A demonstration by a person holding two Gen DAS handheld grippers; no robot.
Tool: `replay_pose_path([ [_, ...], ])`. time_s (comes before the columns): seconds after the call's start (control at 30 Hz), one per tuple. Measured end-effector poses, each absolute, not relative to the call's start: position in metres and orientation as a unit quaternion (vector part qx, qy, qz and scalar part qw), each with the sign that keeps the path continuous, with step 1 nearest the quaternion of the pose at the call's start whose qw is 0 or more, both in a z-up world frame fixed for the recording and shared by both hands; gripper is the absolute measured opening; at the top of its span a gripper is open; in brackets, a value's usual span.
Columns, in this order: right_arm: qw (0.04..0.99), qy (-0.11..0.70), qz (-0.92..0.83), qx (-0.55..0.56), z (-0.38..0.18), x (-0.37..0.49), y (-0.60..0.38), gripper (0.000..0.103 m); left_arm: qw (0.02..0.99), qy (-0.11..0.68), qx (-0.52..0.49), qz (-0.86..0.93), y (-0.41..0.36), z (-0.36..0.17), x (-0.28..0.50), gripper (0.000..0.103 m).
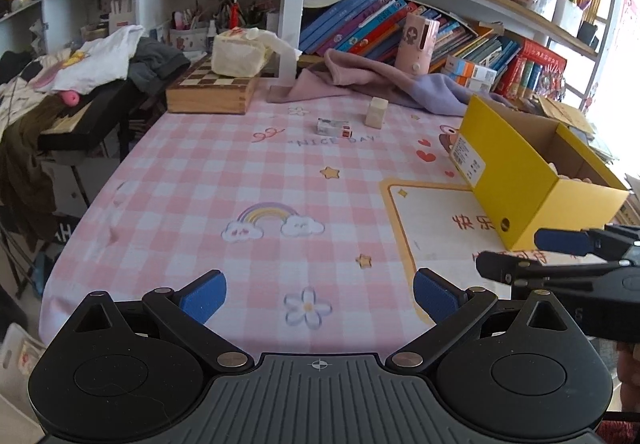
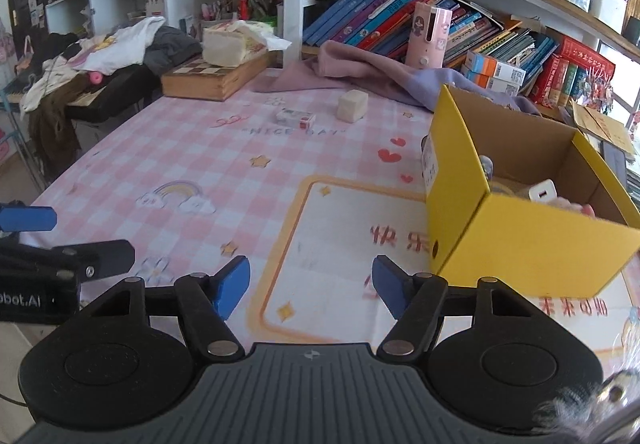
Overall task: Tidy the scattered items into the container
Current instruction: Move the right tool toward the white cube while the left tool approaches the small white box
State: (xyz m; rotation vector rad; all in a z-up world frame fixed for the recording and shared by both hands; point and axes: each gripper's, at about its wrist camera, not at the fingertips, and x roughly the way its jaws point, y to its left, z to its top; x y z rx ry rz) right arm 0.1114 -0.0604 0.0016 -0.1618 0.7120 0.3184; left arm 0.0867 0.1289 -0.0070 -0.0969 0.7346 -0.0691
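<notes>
A yellow cardboard box [image 1: 520, 179] [image 2: 516, 240] stands open at the right of the pink checked tablecloth [image 1: 240, 183] [image 2: 192, 163], with a white item [image 2: 542, 192] and other small things inside. Far across the cloth lie a small red-and-white packet [image 1: 334, 127] [image 2: 295, 118] and a cream cube [image 1: 376, 111] [image 2: 352, 105]. My left gripper [image 1: 320, 296] hangs open over the near edge, nothing between its blue pads. My right gripper [image 2: 311, 286] is open too, empty, just left of the box's near corner.
A wooden chess box [image 1: 210, 89] with a cream tissue pack [image 1: 238, 51] sits at the back left. A pink-purple cloth [image 1: 384, 79] and a pink cylinder [image 1: 418, 43] lie before the bookshelves. Clothes are piled on a side stand [image 1: 80, 83] at the left.
</notes>
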Motion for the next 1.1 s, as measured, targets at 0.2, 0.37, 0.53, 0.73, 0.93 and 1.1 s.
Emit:
replay_pose_path([
  [0.2,0.921,0.352,0.151,-0.066,0.004,0.162,-0.062,0.066,0.934,0.353,-0.04,-0.031,0.124,-0.005,0.13,0.101],
  [0.37,0.922,0.359,0.141,-0.035,0.009,0.208,-0.062,0.066,0.935,0.352,-0.032,-0.025,0.123,-0.006,0.166,0.101],
  [0.53,0.924,0.36,0.131,-0.008,0.014,0.253,-0.06,0.066,0.937,0.348,-0.014,-0.021,0.12,-0.004,0.2,0.101],
  [0.73,0.931,0.342,0.124,0.021,0.029,0.306,-0.053,0.066,0.938,0.347,0.002,-0.02,0.116,-0.005,0.242,0.101],
  [0.93,0.932,0.343,0.117,0.028,0.03,0.356,-0.045,0.066,0.94,0.34,0.015,-0.017,0.11,-0.012,0.284,0.101],
  [1.1,0.924,0.369,0.088,0.051,0.016,0.395,-0.054,0.066,0.938,0.346,0.028,-0.02,0.104,-0.025,0.319,0.101],
])
